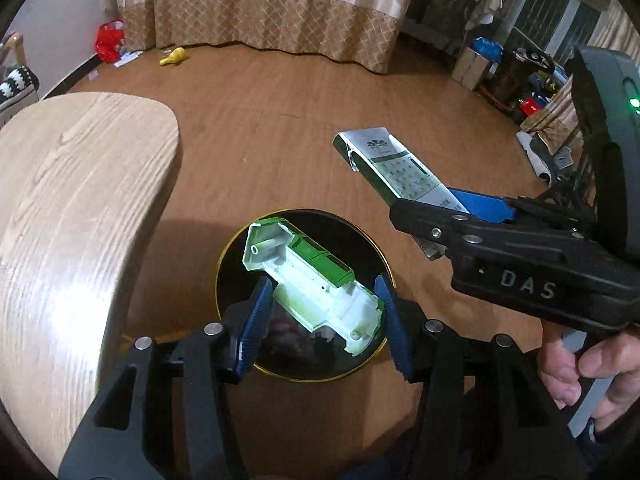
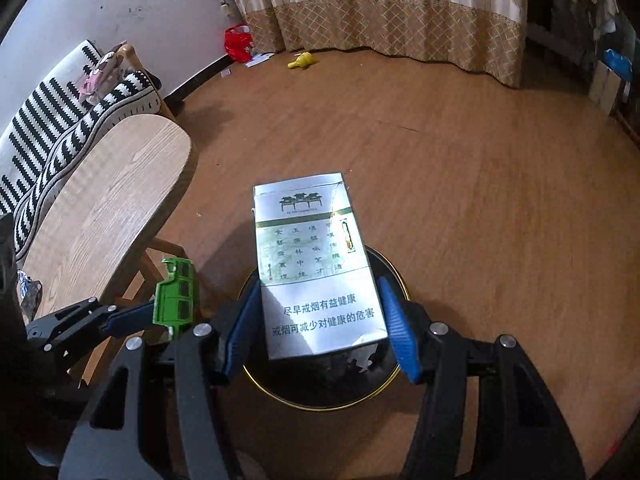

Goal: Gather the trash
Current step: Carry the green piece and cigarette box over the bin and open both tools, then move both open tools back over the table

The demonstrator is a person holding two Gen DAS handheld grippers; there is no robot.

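Observation:
My left gripper [image 1: 324, 316] is shut on a green and white plastic toy car shell [image 1: 312, 276], held underside up directly over a round black bin with a gold rim [image 1: 224, 252] on the floor. The right gripper [image 2: 320, 320] is shut on a silver and green cigarette pack [image 2: 316, 264], which hangs above the same black bin [image 2: 394, 380]. In the left wrist view the cigarette pack [image 1: 388, 164] and the right gripper [image 1: 480, 216] sit to the upper right. In the right wrist view the toy car shell [image 2: 176, 296] and the left gripper [image 2: 132, 316] show at the lower left.
A light wooden table [image 1: 72, 208] stands to the left of the bin, with a striped cushion [image 2: 52, 128] behind it. On the wooden floor by the curtain lie a yellow object [image 1: 173, 56] and a red bag [image 1: 109, 40]. Boxes and clutter [image 1: 504, 68] fill the far right.

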